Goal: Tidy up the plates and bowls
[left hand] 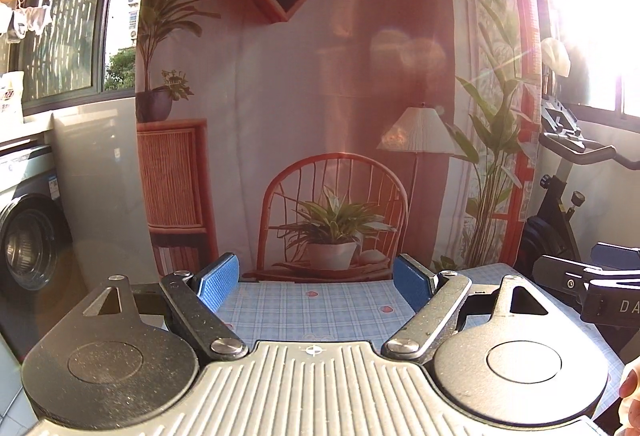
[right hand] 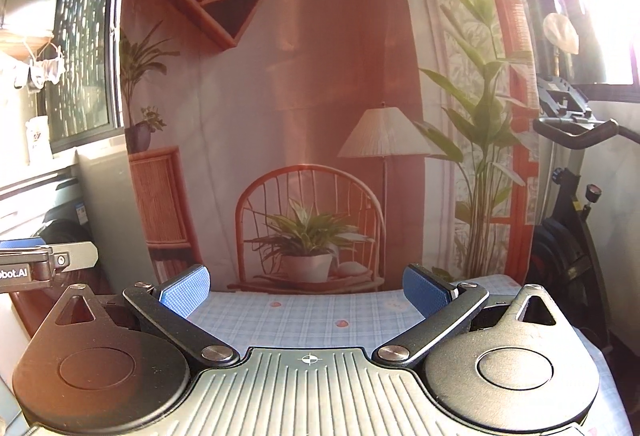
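No plate or bowl shows in either view. My left gripper (left hand: 316,282) is open, its blue pads wide apart over the blue checked tablecloth (left hand: 312,308) with nothing between them. My right gripper (right hand: 306,290) is also open and holds nothing, raised above the same tablecloth (right hand: 304,316). Both point towards the printed backdrop rather than down at the table. The right gripper's body (left hand: 592,288) shows at the right edge of the left wrist view. The left gripper's body (right hand: 36,264) shows at the left edge of the right wrist view. A person's hand (left hand: 630,400) is at the lower right.
A printed cloth backdrop (left hand: 320,96) with a chair, plants and a lamp hangs behind the table's far edge. A washing machine (left hand: 28,248) stands at the left. An exercise bike (right hand: 572,196) stands at the right under a bright window.
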{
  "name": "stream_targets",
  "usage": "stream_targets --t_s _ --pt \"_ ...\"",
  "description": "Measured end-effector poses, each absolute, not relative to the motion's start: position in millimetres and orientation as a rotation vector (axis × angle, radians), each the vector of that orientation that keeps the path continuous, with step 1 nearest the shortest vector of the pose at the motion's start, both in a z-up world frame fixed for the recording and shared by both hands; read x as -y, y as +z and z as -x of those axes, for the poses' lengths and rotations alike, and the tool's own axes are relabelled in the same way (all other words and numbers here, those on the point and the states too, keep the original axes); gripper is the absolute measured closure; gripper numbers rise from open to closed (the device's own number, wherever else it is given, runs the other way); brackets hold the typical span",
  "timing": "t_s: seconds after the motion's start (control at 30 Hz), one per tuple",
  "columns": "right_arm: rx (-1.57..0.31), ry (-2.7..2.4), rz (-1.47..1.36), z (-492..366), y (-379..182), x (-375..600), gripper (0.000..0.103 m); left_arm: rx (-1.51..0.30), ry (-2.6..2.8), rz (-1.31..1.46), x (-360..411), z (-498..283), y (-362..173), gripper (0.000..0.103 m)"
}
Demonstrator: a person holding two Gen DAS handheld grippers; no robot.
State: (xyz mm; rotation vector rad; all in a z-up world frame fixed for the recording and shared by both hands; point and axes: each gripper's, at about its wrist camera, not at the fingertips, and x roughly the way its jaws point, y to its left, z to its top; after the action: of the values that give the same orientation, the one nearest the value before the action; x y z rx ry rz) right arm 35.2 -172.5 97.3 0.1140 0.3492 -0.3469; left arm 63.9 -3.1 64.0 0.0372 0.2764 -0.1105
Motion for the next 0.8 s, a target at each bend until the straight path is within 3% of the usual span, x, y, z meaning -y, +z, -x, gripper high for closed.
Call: stream_targets --t_s 0.8 --pt "-0.347 -0.368 -0.122 -29.5 102.2 178.4 0.0 -0.263 -0.122 -0.04 3.2 -56.4 66.6 0.017"
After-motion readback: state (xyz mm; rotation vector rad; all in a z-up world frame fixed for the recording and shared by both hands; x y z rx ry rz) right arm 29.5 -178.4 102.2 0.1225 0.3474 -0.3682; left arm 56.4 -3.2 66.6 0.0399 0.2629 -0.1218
